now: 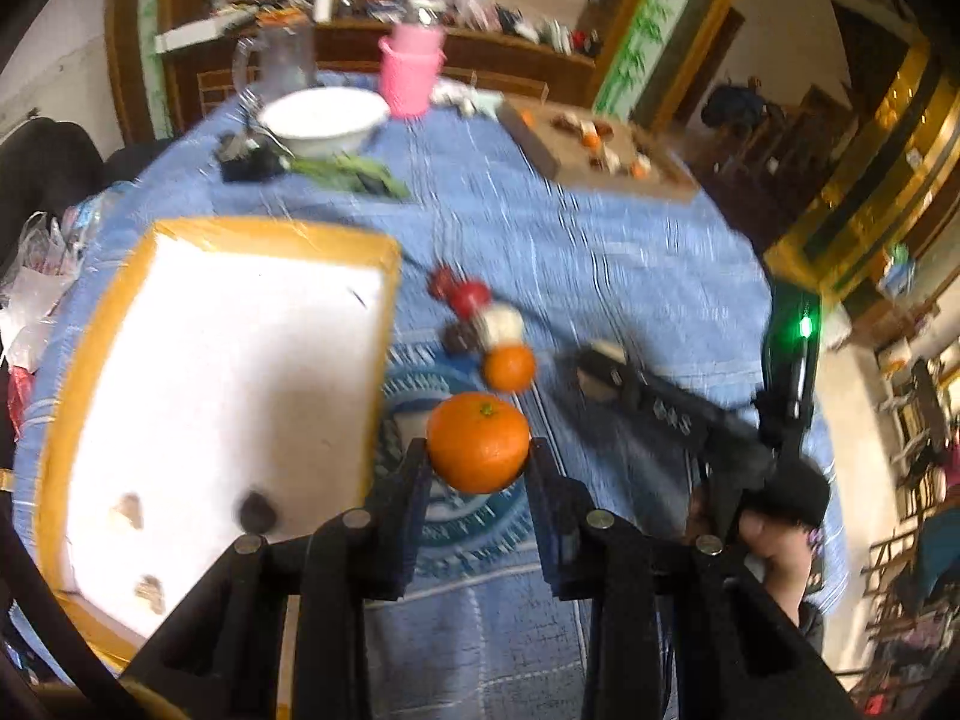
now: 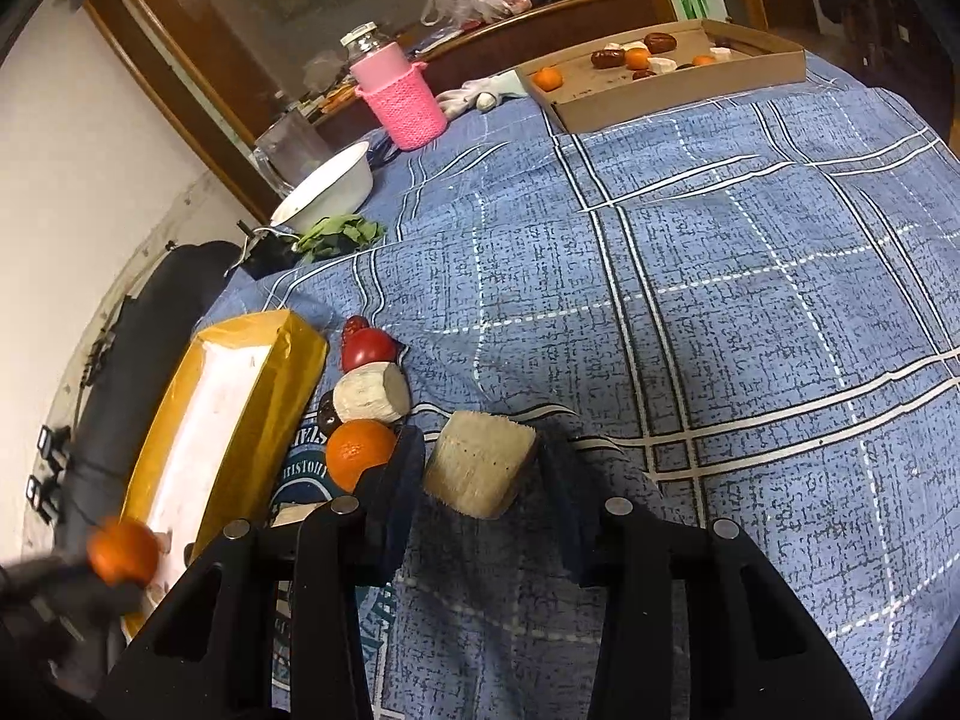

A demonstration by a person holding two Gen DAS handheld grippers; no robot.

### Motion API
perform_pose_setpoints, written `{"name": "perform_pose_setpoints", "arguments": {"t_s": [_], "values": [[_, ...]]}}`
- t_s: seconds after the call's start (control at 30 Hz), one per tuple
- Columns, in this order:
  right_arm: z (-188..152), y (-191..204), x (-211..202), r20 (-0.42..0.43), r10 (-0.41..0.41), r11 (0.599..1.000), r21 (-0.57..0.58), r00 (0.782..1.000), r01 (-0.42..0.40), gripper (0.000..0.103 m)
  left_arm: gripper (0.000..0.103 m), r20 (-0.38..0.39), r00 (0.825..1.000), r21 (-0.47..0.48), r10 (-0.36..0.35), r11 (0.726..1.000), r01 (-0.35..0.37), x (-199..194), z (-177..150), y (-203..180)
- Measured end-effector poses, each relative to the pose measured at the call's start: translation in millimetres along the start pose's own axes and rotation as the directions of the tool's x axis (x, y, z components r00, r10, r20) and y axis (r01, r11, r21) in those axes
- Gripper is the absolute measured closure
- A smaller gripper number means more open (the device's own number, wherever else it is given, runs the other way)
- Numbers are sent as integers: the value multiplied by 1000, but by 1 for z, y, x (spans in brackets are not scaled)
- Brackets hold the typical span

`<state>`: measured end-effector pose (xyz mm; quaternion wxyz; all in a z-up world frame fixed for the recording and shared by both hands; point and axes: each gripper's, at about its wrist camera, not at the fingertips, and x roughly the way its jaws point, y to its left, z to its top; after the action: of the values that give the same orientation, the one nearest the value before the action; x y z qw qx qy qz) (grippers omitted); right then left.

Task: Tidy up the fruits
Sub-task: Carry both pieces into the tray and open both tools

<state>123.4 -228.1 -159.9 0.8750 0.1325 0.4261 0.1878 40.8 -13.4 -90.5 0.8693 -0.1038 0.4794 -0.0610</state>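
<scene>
Left gripper point(image 1: 477, 459) clamps the mandarin point(image 1: 478, 443) only at its sides, risking slippage; right gripper point(image 2: 480, 468) brackets the pale chunk point(image 2: 480, 463), contact unclear.

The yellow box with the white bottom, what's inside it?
The yellow box holds two pale pieces and a dark date. The left gripper, holding an orange, hides the near corner.

Both views look forward along gripper fingers, down at a blue checked tablecloth point(image 2: 690, 228). The left wrist view hangs higher, facing the far cabinet; the right wrist view sits low and close to the cloth. Both share the yellow-rimmed box point(image 1: 270, 234) point(image 2: 252, 324) at left, the pink cup point(image 1: 411, 69) point(image 2: 399, 99) at top, and the cardboard tray point(image 1: 540, 147) point(image 2: 678, 99).
</scene>
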Motion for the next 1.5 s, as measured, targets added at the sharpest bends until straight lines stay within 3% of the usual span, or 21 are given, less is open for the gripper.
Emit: {"name": "perform_pose_setpoints", "arguments": {"t_s": [0.17, 0.4, 0.5, 0.67, 0.87, 1.0, 1.17, 1.3, 1.4, 1.5], "values": [[5, 28, -24, -9, 52, 999, 2, 999, -52, 65, 69, 61, 998, -82, -3, 997, 8, -29, 16, 38], [8, 102, -47, -9, 172, 977, -125, 985, -172, 65, 69, 137, 988, -171, 65, 984, -41, -57, 32, 87], [5, 128, -42, -30, 209, 962, -174, 977, -211, 65, 69, 143, 985, -204, 99, 976, -69, -59, 32, 109], [-2, 155, -14, -102, 246, 943, -205, 964, -262, 66, 69, 78, 990, -262, 117, 961, -93, -39, 22, 148], [-14, 182, 32, -195, 210, 937, -240, 958, -255, 66, 69, 21, 991, -254, 129, 960, -120, -8, 11, 173], [-25, 196, 68, -250, 116, 937, -293, 961, -189, 66, 69, -57, 981, -224, 186, 955, -194, 23, 1, 180], [-37, 207, 91, -255, -1, 921, -377, 967, -98, 65, 69, -101, 959, -191, 265, 941, -281, 44, -11, 183], [-45, 215, 96, -231, -62, 900, -433, 971, -45, 64, 67, -103, 960, -187, 259, 943, -275, 46, -16, 185], [-45, 216, 95, -241, -41, 898, -434, 970, -70, 61, 65, -109, 966, -205, 235, 946, -253, 44, -17, 189], [-32, 204, 79, -260, 80, 926, -337, 962, -168, 57, 53, -85, 970, -220, 226, 946, -240, 30, -18, 187]]}}
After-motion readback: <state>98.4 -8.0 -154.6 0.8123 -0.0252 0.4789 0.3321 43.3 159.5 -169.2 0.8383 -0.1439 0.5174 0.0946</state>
